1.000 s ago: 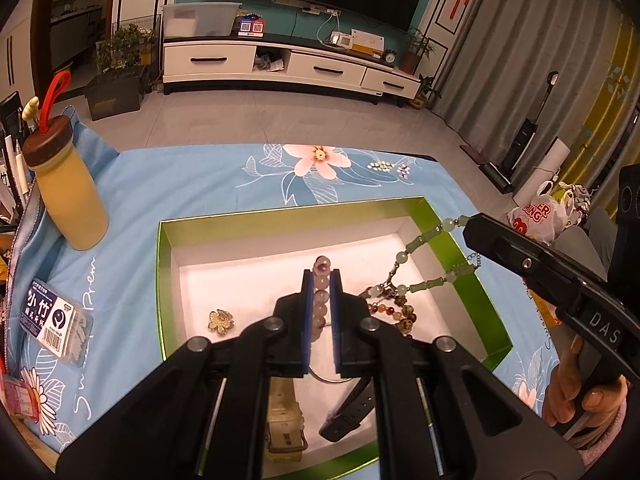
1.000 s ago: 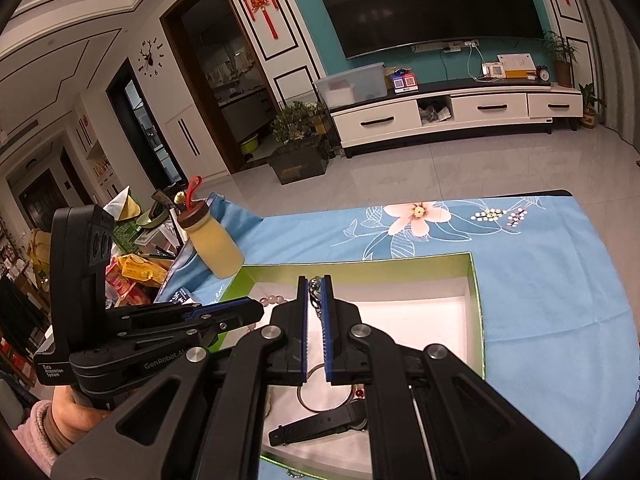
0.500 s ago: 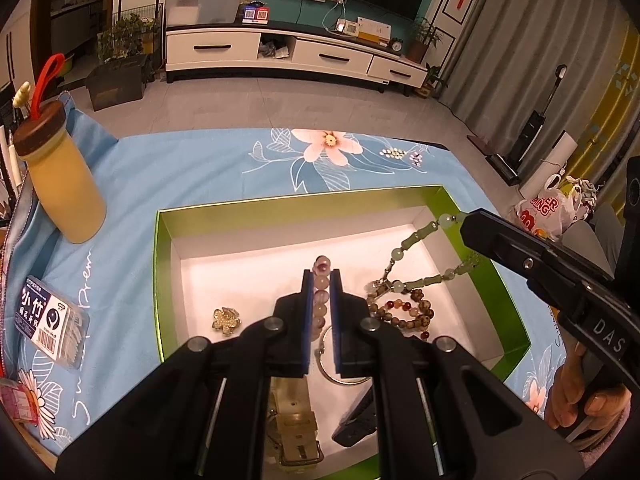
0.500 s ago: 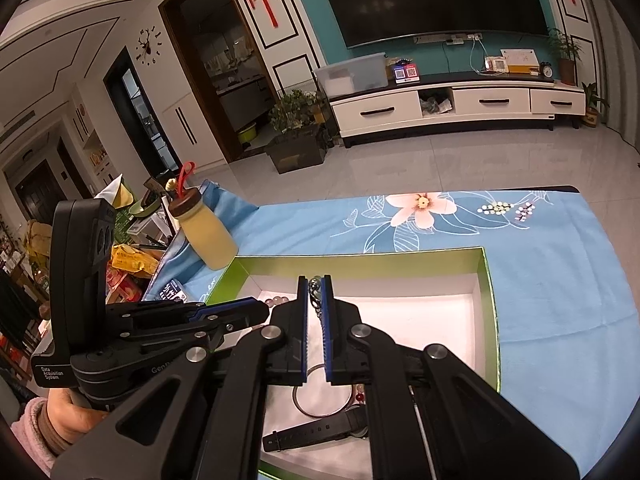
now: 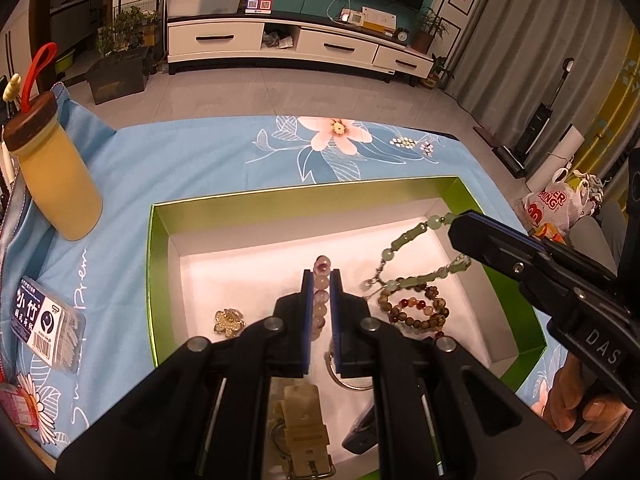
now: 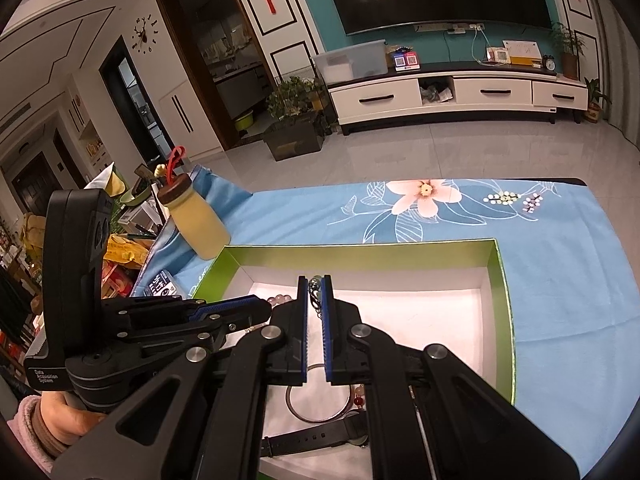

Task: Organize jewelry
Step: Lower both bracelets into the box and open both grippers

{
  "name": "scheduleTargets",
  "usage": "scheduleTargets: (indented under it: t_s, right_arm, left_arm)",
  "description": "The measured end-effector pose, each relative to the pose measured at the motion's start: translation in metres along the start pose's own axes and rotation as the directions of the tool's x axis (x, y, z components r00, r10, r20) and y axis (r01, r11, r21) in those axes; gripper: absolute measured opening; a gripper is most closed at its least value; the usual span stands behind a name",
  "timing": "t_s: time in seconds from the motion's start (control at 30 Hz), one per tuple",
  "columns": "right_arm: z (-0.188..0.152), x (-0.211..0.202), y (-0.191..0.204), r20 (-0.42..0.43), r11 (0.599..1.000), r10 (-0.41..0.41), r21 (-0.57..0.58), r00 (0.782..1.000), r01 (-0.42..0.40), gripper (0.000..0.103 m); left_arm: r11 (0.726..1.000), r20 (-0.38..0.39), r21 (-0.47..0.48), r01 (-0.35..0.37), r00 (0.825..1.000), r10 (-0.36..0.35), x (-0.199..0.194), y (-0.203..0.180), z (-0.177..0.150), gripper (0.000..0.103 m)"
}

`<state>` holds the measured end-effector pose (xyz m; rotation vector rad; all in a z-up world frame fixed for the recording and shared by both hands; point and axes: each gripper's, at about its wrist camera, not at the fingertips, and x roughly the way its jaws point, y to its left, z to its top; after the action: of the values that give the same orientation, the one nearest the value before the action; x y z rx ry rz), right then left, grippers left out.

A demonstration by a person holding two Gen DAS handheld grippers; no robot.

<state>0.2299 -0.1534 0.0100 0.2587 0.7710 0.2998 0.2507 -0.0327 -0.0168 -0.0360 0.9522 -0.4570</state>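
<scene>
A green-rimmed box (image 5: 160, 264) with a white floor lies on a blue flowered cloth. My left gripper (image 5: 321, 276) is shut on a pale pink bead bracelet (image 5: 321, 292) and holds it over the box. My right gripper (image 6: 315, 282) is shut on a green bead necklace (image 5: 404, 240), whose strand hangs into the box's right side. In the box lie a brown bead bracelet (image 5: 416, 312), a gold flower brooch (image 5: 229, 321), a metal ring (image 6: 316, 404), a black watch (image 6: 320, 440) and a beige strap (image 5: 304, 428).
A yellow bottle (image 5: 56, 184) with a brown lid stands left of the box. A pack of toothpicks (image 5: 48, 324) lies at the cloth's left edge. Clutter sits beyond the table's left side (image 6: 120, 248). A plastic bag (image 5: 552, 208) lies on the right.
Both grippers have lifted and drawn back a little with their beads still held. The green necklace hangs lower into the box's right side.
</scene>
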Motion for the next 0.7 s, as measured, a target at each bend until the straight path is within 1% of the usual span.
scheduleTargets:
  t_s: [0.33,0.7]
  right_arm:
    - [-0.004,0.013,-0.003,-0.035,1.000,-0.008,-0.002,0.999,0.008,0.006]
    - [-0.005,0.021,-0.007,-0.061,1.000,-0.022,0.003,0.998,0.022,0.006]
  left_arm:
    - [1.000,-0.034,-0.002,-0.012,0.999,0.012,0.013,0.001,-0.003,0.008]
    - [1.000,-0.050,-0.006,-0.026,0.998,0.025,0.019,0.006,-0.003,0.008]
